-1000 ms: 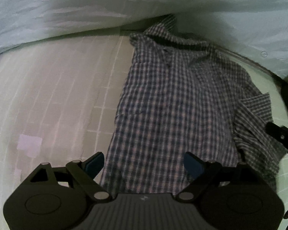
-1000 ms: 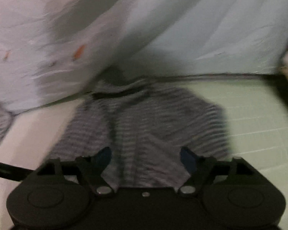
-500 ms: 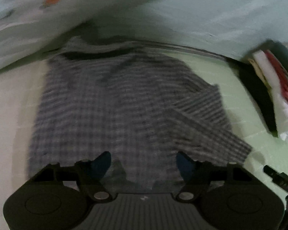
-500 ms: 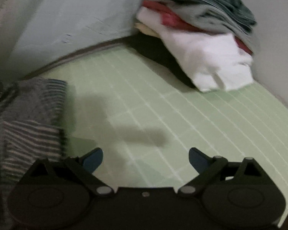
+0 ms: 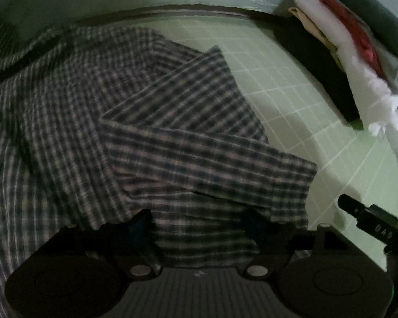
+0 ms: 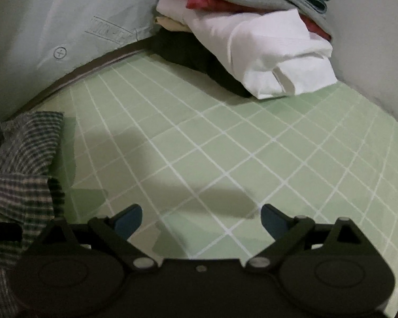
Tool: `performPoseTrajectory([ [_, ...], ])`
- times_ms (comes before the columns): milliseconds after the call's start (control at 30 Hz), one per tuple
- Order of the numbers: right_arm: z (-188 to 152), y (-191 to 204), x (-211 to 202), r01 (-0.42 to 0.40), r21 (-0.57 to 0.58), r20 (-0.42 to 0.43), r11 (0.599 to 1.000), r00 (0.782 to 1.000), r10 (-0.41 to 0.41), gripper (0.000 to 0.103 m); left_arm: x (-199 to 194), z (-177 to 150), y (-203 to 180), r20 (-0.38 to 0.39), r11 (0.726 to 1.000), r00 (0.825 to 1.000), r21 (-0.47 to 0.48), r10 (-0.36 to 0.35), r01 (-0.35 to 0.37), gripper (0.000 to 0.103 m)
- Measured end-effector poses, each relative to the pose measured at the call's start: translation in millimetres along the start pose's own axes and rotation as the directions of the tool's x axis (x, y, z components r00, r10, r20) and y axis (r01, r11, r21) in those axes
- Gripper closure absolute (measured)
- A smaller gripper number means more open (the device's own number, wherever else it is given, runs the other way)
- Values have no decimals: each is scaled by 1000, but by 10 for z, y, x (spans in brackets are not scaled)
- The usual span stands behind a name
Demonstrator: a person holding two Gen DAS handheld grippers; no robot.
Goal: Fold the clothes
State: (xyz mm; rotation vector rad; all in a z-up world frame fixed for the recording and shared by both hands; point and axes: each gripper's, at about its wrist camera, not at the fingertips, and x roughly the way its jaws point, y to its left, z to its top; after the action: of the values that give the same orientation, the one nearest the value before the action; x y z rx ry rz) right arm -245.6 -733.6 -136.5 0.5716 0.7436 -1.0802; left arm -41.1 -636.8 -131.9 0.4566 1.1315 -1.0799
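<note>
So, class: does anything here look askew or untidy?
Yes. The checked shirt lies rumpled, its sleeve flopped crookedly across the body. In the corner, the clothes stack leans, its white garment sagging onto the green mat.

Checked shirt: dark-and-pale plaid, spread flat on green gridded mat, short sleeve folded inward across body, creased. Sleeve edge also visible at left in right wrist view.

Bare green grid mat lies open ahead of the right gripper, free to pass. A stack of clothes blocks the far right corner; the checked shirt covers the left; a pale sheet walls the back.
</note>
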Motion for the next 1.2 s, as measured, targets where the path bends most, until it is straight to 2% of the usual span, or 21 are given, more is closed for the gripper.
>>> performPoseTrajectory([
  [67, -16, 6, 16, 2, -2, -11, 1000, 1000, -2, 6, -11, -27, -51, 36, 999, 999, 28, 40, -41, 49],
  [100, -26, 10, 19, 2, -3, -15, 1000, 1000, -2, 6, -18, -36, -57, 50, 998, 997, 34, 58, -60, 68],
  [133, -34, 12, 12, -2, -2, -17, 1000, 1000, 1, 6, -20, -25, -30, 52, 998, 997, 25, 57, -58, 77],
  [200, -43, 8, -14, -21, 6, -16, 1000, 1000, 21, 6, -105, -12, 54, 70, 999, 997, -21, 33, -31, 88],
  [233, -44, 9, -28, -27, 7, -14, 1000, 1000, 27, 6, -176, 12, 89, 89, 999, 995, -31, 35, -32, 90],
  [367, -60, 79, -105, -38, -16, -11, 999, 999, 38, 6, -547, -1, 246, 181, 997, 982, -70, 50, -38, 92],
  [467, -74, 166, -174, -65, -34, -11, 997, 998, 65, 6, -870, -39, 490, 251, 987, 967, -161, 49, -9, 92],
  [633, -167, 418, -352, -134, -44, -11, 990, 991, 134, 6, -1414, -142, 1000, 362, 958, 924, -288, 125, -17, 92],
  [733, -268, 597, -484, -163, -59, -9, 985, 987, 163, 6, -1672, -218, 1319, 398, 948, 899, -315, 182, -52, 92],
  [833, -402, 792, -638, -184, -83, -9, 979, 983, 184, 6, -1861, -271, 1664, 420, 933, 882, -355, 214, -57, 93],
  [1033, -617, 1105, -985, -173, -155, 21, 973, 984, 179, 6, -2166, -358, 2354, 455, 897, 844, -437, 285, -68, 92],
  [1067, -644, 1145, -1042, -169, -167, 29, 971, 984, 176, 6, -2181, -370, 2456, 450, 889, 843, -453, 296, -70, 91],
  [1133, -686, 1206, -1145, -157, -189, 42, 969, 985, 167, 6, -2205, -394, 2654, 434, 873, 845, -482, 313, -76, 81],
  [1167, -714, 1233, -1186, -149, -199, 46, 969, 986, 161, 6, -2197, -412, 2721, 407, 867, 858, -491, 313, -84, 75],
  [1200, -743, 1256, -1221, -142, -208, 47, 968, 987, 155, 6, -2198, -456, 2765, 383, 859, 868, -504, 315, -89, 61],
])
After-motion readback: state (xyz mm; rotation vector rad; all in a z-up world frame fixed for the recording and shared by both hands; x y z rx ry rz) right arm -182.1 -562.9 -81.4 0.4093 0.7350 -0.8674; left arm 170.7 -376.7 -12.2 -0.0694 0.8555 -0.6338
